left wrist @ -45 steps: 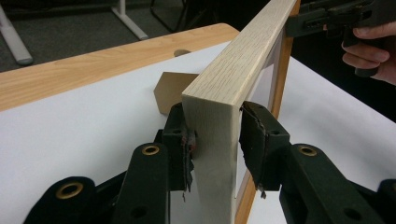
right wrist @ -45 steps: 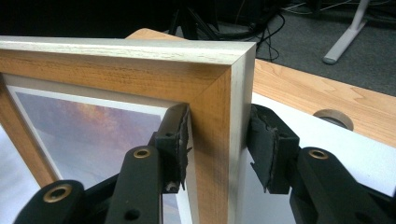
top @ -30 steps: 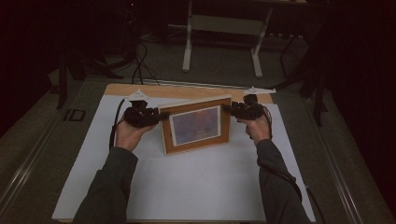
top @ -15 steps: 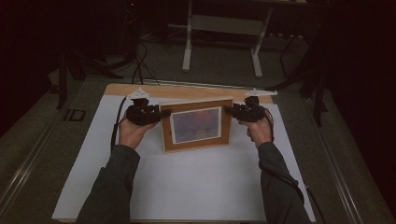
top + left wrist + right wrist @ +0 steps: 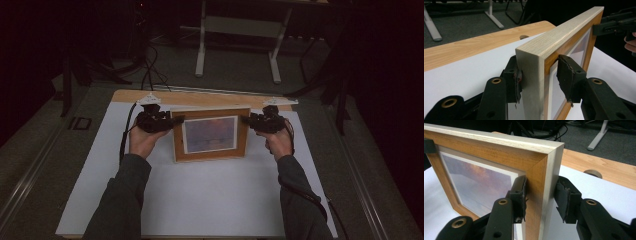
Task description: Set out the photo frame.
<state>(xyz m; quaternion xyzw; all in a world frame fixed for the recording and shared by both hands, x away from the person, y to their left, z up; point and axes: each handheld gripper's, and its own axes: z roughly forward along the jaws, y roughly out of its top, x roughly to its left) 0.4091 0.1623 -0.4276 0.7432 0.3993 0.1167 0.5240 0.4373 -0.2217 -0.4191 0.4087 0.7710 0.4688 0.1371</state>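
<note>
A wooden picture frame [image 5: 210, 135] with a pale purple print stands upright on the white sheet [image 5: 210, 200], with one gripper at each of its side edges. My left gripper [image 5: 176, 120] straddles its left edge [image 5: 531, 72]. The jaws have just been opening: one pad rests on the back, and the other stands slightly off the front. My right gripper [image 5: 245, 120] is shut on the right edge [image 5: 541, 170], with its pads [image 5: 520, 192] pressed to front and back. The right gripper [image 5: 614, 23] also shows at the frame's far end in the left gripper view.
The white sheet covers most of a wooden table [image 5: 150, 96], which has a round cable hole [image 5: 592, 173] in its far strip. Beyond the table are a dark floor, cables and a white desk stand [image 5: 237, 25]. The person's sleeved forearms [image 5: 125, 200] lie over the near sheet.
</note>
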